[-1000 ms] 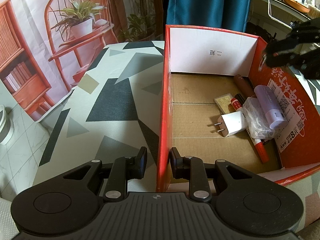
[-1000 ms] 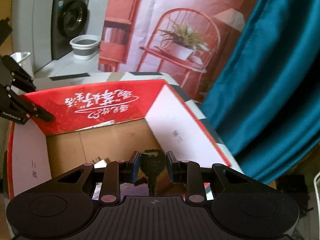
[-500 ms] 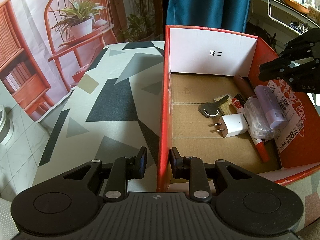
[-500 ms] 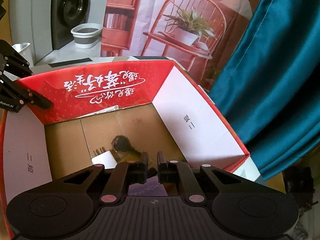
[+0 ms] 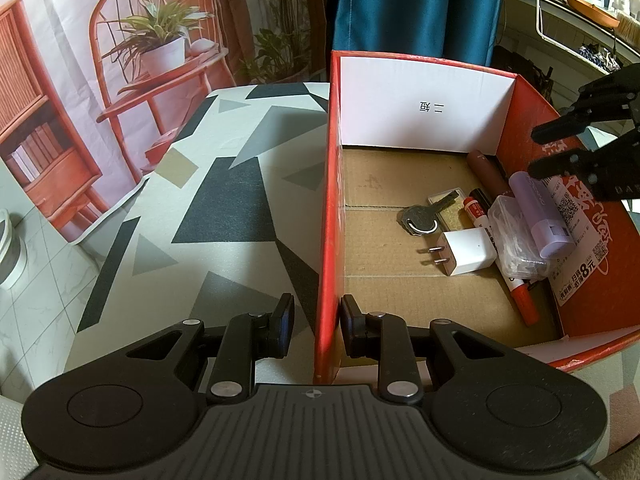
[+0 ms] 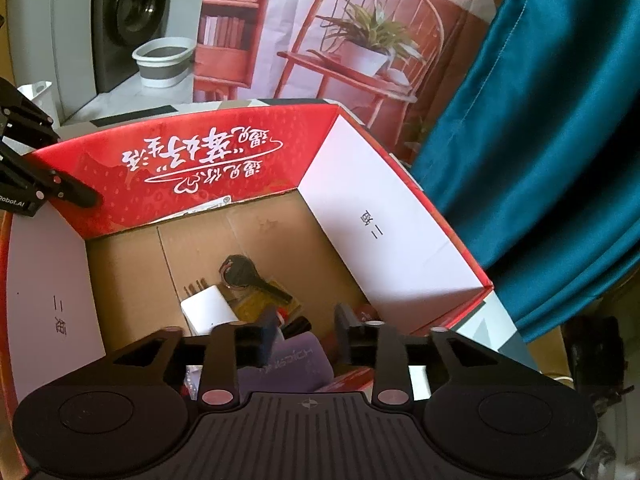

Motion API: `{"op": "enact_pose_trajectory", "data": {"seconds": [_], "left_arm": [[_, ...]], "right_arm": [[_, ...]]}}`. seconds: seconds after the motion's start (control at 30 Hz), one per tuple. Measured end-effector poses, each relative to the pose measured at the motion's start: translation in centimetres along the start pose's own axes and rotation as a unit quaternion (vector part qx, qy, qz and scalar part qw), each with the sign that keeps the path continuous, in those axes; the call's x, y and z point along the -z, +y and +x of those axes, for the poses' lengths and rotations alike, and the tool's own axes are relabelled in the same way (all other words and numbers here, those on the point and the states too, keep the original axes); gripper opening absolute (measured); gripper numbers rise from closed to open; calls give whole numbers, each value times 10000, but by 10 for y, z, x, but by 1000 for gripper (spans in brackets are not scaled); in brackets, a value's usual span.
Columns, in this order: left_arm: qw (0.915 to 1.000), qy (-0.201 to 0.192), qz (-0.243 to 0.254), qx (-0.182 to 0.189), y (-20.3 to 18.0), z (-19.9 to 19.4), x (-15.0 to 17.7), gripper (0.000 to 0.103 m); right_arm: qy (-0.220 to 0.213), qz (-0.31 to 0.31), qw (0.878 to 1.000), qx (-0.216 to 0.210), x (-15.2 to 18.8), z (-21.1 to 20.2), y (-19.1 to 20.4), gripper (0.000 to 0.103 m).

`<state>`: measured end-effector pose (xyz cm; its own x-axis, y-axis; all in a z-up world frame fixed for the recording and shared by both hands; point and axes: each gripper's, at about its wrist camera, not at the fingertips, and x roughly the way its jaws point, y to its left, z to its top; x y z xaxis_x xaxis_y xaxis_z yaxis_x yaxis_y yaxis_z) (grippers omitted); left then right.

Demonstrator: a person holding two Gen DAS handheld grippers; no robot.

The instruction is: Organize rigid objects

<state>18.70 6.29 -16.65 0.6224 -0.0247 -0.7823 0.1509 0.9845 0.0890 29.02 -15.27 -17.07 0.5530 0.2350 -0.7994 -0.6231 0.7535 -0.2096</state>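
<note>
My left tongs (image 5: 315, 320) sat spread at the near end of the red box (image 5: 326, 216), one finger outside its left wall and one inside, neither pad pressing the card that I could see. My right tongs (image 6: 305, 330) hung open and empty above the box's right wall. The key (image 5: 420, 216) lay flat on the cardboard floor, its blade resting across a small gold card (image 5: 450, 210). Just beside it sat the white plug (image 5: 466, 251), prongs pointing left. Against the right wall I saw a red marker (image 5: 520, 296), a clear case (image 5: 516, 240) and a lilac tube (image 5: 540, 212) crowded together. The box stood on the patterned bench (image 5: 224, 208).
</note>
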Motion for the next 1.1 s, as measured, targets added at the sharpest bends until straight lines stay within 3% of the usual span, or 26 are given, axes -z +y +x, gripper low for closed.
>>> {"op": "enact_pose_trajectory", "data": {"seconds": [0.13, 0.27, 0.3, 0.6, 0.9, 1.0, 1.07, 1.1], "left_arm": [[10000, -4, 0, -2, 0, 0, 0, 27], [10000, -7, -2, -2, 0, 0, 0, 28], [10000, -10, 2, -21, 0, 0, 0, 30], [9999, -91, -44, -60, 2, -2, -2, 40], [9991, -415, -88, -77, 2, -20, -7, 59], [9982, -577, -130, -29, 2, -28, -10, 76], [9970, -743, -223, 61, 3, -36, -14, 98], [9962, -824, -270, 106, 3, -39, -15, 102]], "right_arm": [[13, -49, 10000, 10, 0, -4, 1, 63], [7, -49, 10000, 64, 0, -9, 0, 99], [0, -31, 10000, 59, 1, -10, 0, 102], [103, 111, 9998, 140, -2, -22, 4, 103], [-100, 540, 9980, 311, -6, -52, 8, 103], [-186, 841, 9957, 332, -5, -64, 7, 103], [-233, 991, 9941, 365, -4, -72, 7, 103], [-258, 1043, 9934, 392, -3, -76, 8, 103]]}}
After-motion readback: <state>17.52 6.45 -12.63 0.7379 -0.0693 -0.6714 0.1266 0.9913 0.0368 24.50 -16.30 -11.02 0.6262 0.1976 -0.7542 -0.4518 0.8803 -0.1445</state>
